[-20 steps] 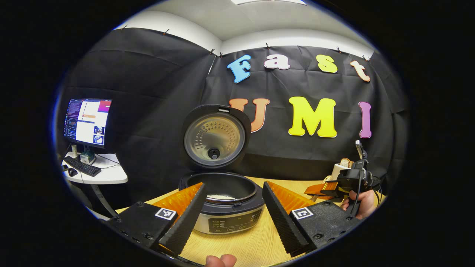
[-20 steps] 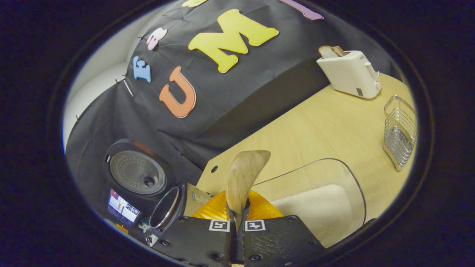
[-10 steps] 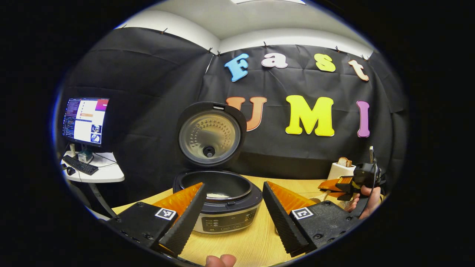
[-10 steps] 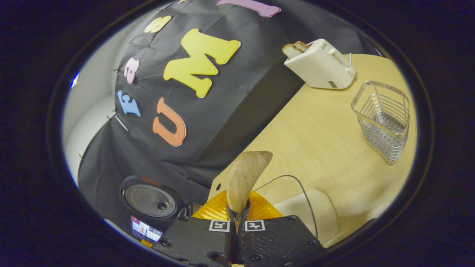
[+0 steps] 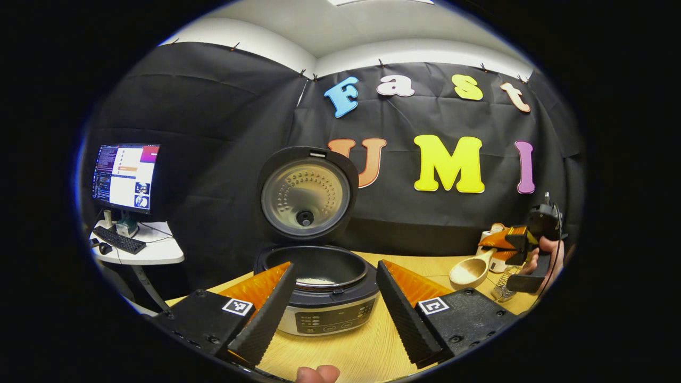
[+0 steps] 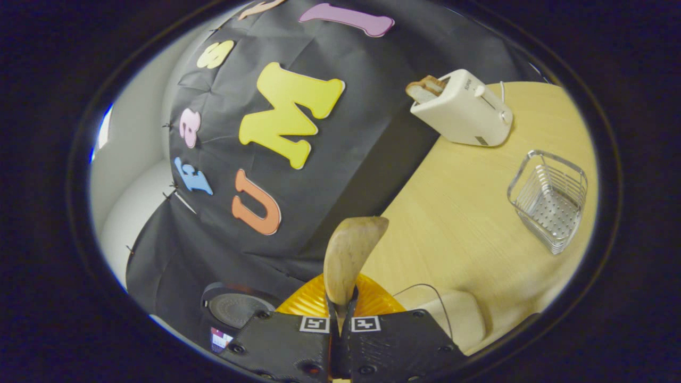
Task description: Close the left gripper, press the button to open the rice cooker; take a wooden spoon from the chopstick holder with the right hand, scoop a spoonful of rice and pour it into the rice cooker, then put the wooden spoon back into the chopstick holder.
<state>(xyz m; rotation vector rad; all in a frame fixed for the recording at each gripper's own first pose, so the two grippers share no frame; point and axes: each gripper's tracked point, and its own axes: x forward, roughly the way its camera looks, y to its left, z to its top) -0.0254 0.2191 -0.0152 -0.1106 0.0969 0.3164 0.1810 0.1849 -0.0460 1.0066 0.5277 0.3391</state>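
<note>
Rice cooker sits at the lower centre of the left gripper view, on the pale wooden counter, its round lid standing upright and a little white rice lying in the dark pot. The left claw frames it with both fingers spread wide apart, holding nothing. At the right edge of that view the right claw is clamped on the handle of the wooden spoon; whether any rice remains in the bowl is hard to tell. In the right gripper view the spoon rises from between the pressed-together fingers at bottom centre. The wire chopstick holder stands at the right, near the white toaster at upper right. Black cloth walls the booth. A monitor glows at the left above a small white desk.
</note>
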